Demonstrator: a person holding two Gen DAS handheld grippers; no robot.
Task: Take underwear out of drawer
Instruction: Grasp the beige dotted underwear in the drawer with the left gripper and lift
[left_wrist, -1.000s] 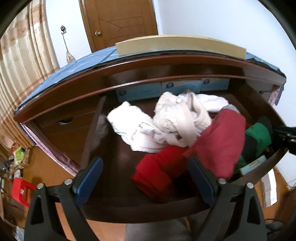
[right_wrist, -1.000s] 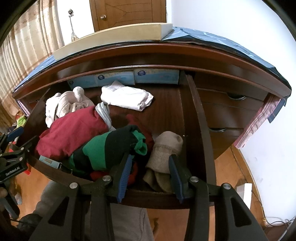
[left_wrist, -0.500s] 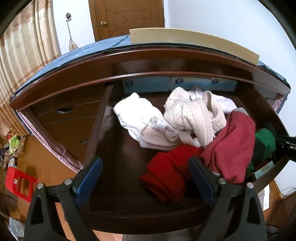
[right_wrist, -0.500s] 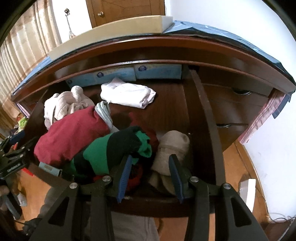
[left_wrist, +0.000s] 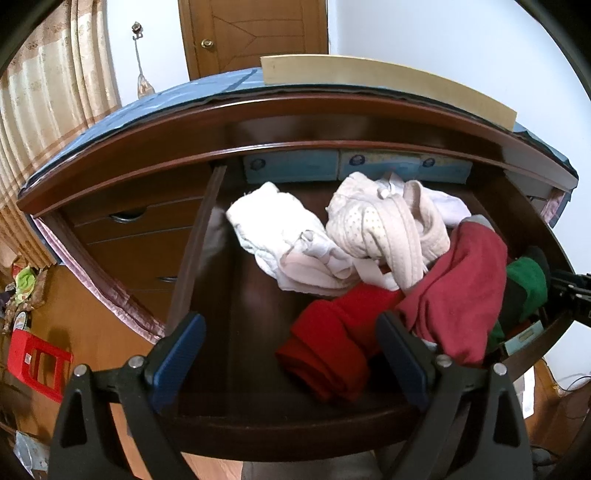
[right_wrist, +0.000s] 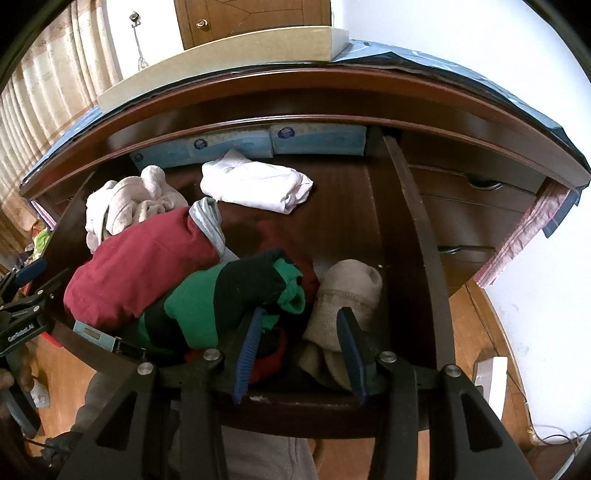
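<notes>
open drawer, underwear heaped inside

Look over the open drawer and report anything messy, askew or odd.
The drawer is a jumble: a maroon garment and a green-and-black one are heaped against its front edge, unfolded. Only the white piece at the back lies roughly folded. Nothing looks damaged.

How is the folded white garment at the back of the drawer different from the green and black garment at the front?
The white garment is one plain colour; the green and black garment has broad bands of two colours. The white garment lies flat and folded, alone on the bare drawer floor; the green and black garment is bunched up, pressed against the dark red garment. The white one lies near the back, the green and black one near the front. Both are soft cloth inside the same open drawer.
</notes>
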